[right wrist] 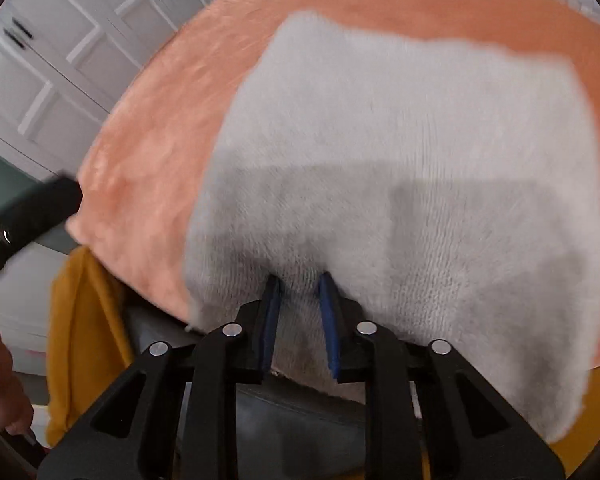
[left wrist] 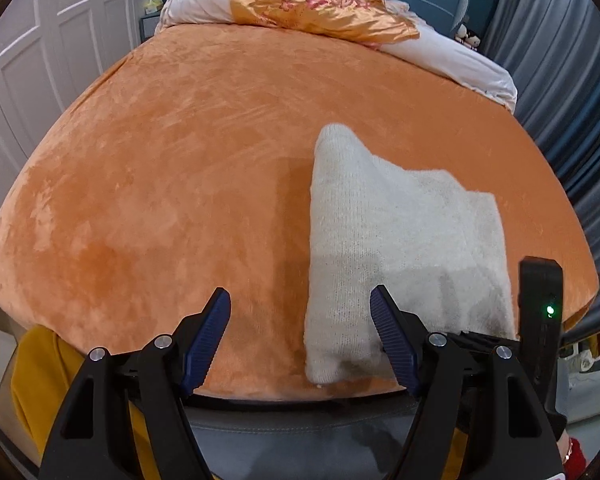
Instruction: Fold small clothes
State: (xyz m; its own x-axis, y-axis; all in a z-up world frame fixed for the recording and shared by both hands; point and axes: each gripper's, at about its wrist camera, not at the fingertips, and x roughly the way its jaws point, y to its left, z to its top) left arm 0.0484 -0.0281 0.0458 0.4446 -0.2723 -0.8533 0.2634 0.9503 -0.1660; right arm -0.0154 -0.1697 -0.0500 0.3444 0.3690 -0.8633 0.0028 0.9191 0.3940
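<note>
Orange plush bed [left wrist: 180, 168], with folded white knitted garment [left wrist: 400, 240] near the front edge. Left gripper [left wrist: 300, 300]: fingers spread wide, holding nothing. Right gripper [right wrist: 299, 286]: fingers pinching the garment's near edge.

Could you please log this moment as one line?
left tool open, empty | right tool pinching white knit garment near edge | orange bed

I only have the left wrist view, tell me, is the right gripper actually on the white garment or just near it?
Observer: On it. The right gripper pinches the white knit garment at its near edge.
Operator: How much fabric is caught?
Observer: A small bunch sits between the blue pads.
Operator: Is my gripper in its picture?
Observer: Yes, the left gripper shows as a black bar at the left border, beside the orange bed cover.
</note>
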